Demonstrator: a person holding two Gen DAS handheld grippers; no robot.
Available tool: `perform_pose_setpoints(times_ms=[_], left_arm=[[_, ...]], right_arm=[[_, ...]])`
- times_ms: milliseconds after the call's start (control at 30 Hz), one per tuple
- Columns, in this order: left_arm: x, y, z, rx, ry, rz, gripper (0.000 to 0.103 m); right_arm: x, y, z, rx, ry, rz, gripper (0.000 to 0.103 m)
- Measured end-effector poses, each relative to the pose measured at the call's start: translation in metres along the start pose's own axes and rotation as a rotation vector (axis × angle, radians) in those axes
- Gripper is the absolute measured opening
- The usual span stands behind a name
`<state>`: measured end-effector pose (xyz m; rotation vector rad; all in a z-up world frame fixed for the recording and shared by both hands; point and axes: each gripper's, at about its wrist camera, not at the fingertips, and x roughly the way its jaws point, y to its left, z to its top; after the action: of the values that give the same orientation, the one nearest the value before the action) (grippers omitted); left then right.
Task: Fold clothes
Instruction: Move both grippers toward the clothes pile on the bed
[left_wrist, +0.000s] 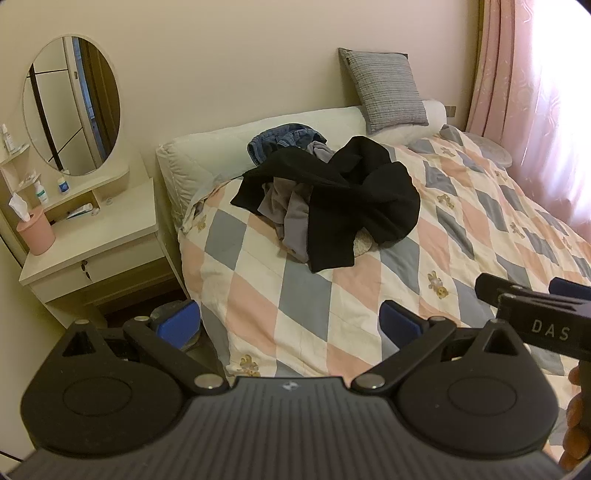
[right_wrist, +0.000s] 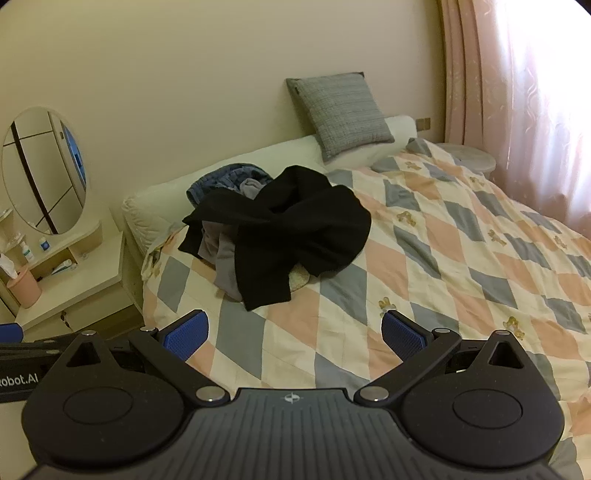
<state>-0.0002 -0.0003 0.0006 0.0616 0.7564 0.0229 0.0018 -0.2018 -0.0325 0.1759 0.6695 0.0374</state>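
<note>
A pile of clothes lies on the bed near the headboard. A black garment (left_wrist: 343, 192) (right_wrist: 291, 229) is draped on top. Grey clothes (left_wrist: 291, 218) (right_wrist: 221, 266) lie under it, and blue jeans (left_wrist: 280, 142) (right_wrist: 225, 177) lie behind. My left gripper (left_wrist: 290, 325) is open and empty, held above the near edge of the bed, well short of the pile. My right gripper (right_wrist: 295, 334) is open and empty, also above the quilt in front of the pile. Its body shows at the right of the left wrist view (left_wrist: 539, 317).
The bed has a checked quilt (left_wrist: 461, 236) (right_wrist: 461, 251) with free room to the right of the pile. A grey cushion (left_wrist: 384, 88) leans on the wall. A dressing table (left_wrist: 92, 236) with an oval mirror stands left of the bed. A pink curtain (right_wrist: 524, 103) hangs at the right.
</note>
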Motion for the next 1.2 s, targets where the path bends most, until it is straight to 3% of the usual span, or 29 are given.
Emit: perform_pose_setpoints(times_ms=[1200], left_arm=[[-0.004, -0.007, 0.003, 0.011, -0.018, 0.015, 0.102]], right_arm=[[-0.005, -0.009, -0.001, 0.007, -0.001, 0.01, 0.103]])
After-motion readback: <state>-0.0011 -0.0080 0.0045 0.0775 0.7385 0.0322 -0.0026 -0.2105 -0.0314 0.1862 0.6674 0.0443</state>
